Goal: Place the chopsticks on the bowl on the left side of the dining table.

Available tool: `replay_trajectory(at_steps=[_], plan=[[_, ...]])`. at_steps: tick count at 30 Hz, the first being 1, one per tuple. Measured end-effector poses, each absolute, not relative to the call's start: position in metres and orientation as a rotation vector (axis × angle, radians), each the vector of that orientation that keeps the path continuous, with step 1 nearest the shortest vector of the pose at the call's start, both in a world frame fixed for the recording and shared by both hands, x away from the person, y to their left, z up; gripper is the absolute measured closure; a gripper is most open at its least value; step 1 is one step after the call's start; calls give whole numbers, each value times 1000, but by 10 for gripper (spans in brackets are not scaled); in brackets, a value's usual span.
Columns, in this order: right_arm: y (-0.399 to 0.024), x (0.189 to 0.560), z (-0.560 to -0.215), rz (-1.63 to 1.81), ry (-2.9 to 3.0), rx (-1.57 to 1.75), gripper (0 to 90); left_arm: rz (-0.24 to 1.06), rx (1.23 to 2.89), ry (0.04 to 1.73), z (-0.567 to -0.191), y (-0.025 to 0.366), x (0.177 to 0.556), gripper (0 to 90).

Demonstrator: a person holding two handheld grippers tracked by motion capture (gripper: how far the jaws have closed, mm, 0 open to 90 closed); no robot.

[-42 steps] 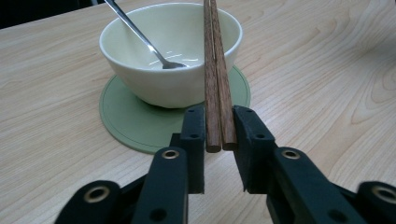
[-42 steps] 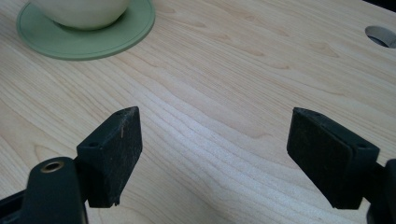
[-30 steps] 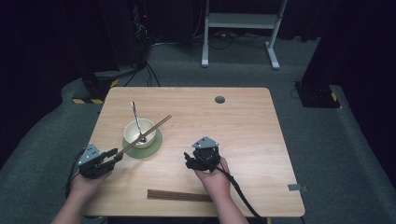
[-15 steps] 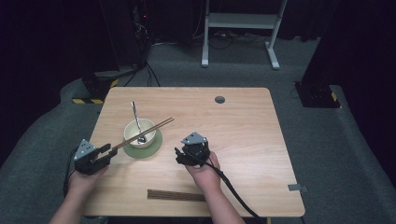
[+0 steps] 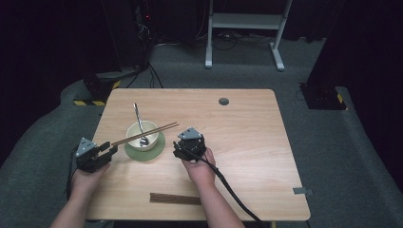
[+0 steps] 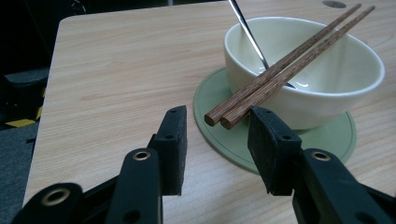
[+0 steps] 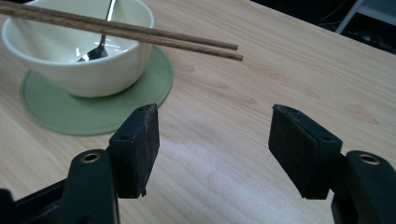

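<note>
A cream bowl stands on a round green coaster at the table's left. A metal spoon leans in the bowl. Two wooden chopsticks lie across its rim. My left gripper is open just left of the coaster, and the chopsticks' near ends sit between its jaws, close to the right one, untouched. The bowl rises behind them. My right gripper is open to the right of the coaster with bare table between its jaws. The chopsticks' far tips jut out beyond it.
A second bundle of dark chopsticks lies near the table's front edge between my forearms. A round cable hole sits at the back centre. The right half of the table is bare wood.
My right gripper has moved left, up to the coaster's right side. My left gripper has shifted a little left and forward, level with the chopsticks' near ends.
</note>
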State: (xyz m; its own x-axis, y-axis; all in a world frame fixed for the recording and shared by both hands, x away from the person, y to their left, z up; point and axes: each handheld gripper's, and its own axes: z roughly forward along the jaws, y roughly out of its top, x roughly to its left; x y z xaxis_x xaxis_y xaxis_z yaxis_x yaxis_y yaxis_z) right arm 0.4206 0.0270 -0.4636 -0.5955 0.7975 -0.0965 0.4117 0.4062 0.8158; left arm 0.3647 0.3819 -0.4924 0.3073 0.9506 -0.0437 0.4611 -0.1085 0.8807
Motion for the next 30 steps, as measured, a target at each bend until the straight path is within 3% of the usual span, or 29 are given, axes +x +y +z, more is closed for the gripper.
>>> replay_trajectory(at_steps=[16, 30], plan=[[45, 455, -470, 1057, 2155, 1102, 432, 699, 1626, 1335, -494, 384, 379, 572], [65, 473, -474, 1062, 2202, 1087, 378, 694, 1606, 1332, -494, 378, 387, 568]])
